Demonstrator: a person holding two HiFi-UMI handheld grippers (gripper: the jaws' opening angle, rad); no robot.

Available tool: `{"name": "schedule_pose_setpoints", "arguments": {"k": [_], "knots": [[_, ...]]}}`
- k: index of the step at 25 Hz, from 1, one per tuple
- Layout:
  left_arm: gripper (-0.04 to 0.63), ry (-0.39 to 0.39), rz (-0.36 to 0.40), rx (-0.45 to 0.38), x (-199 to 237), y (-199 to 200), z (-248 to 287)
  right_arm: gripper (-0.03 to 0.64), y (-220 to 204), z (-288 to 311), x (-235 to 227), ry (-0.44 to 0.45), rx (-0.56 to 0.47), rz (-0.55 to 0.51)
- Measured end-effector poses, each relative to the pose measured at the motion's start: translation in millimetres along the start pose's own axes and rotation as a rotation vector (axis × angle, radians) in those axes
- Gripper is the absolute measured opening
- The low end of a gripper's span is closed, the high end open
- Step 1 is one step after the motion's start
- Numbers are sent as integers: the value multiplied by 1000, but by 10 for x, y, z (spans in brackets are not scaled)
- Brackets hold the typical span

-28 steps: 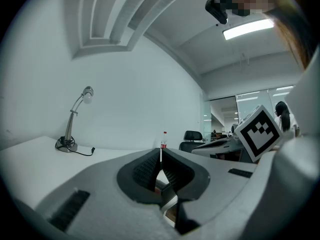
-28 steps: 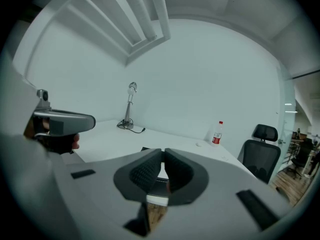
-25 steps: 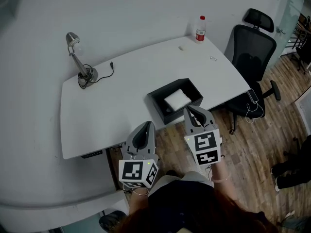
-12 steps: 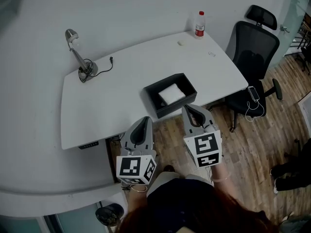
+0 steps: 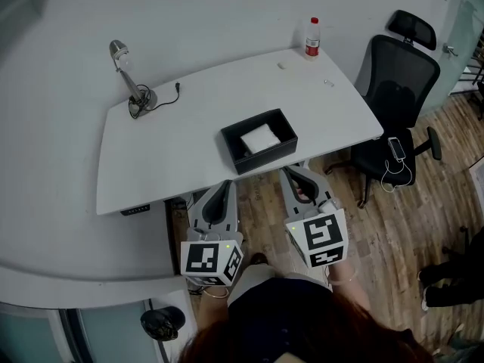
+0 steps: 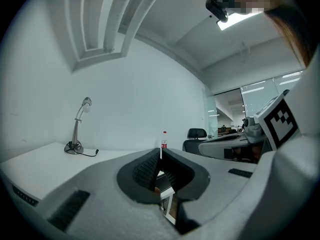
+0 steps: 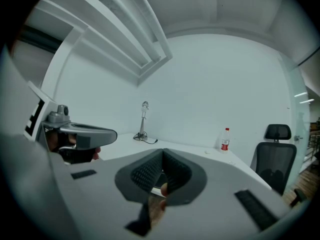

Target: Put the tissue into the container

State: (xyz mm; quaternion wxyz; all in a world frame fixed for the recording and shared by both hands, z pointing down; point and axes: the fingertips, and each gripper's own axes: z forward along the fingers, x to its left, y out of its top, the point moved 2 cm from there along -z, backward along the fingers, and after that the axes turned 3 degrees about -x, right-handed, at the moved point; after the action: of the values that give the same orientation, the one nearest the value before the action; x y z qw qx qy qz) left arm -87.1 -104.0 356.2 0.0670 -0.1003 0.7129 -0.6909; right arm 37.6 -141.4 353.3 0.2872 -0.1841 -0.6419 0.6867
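Note:
A white folded tissue point(image 5: 259, 138) lies inside the black open container point(image 5: 236, 153) near the front edge of the white table point(image 5: 166, 150). Both grippers hang below the table's front edge, over the wooden floor. My left gripper point(image 5: 225, 187) is shut with nothing between its jaws, which meet at their tips in the left gripper view point(image 6: 159, 156). My right gripper point(image 5: 290, 174) is also shut and empty, with its pads closed together in the right gripper view point(image 7: 162, 156). Neither touches the container.
A desk lamp point(image 5: 130, 80) with its cable stands at the table's back left. A red-labelled bottle point(image 5: 311, 39) stands at the back right. A black office chair point(image 5: 397, 89) sits to the right of the table. A dark bin point(image 5: 162, 324) is on the floor at the lower left.
Both grippers have drawn back from the container toward the person, and the view has pulled away so the table looks farther. The tissue stays in the container.

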Motion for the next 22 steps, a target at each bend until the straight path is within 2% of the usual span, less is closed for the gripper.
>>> {"name": "schedule_pose_setpoints", "arguments": {"k": [22], "knots": [[34,36,28,9,-717,13,-538,20,33,-938,-16,29,-75,2]]}}
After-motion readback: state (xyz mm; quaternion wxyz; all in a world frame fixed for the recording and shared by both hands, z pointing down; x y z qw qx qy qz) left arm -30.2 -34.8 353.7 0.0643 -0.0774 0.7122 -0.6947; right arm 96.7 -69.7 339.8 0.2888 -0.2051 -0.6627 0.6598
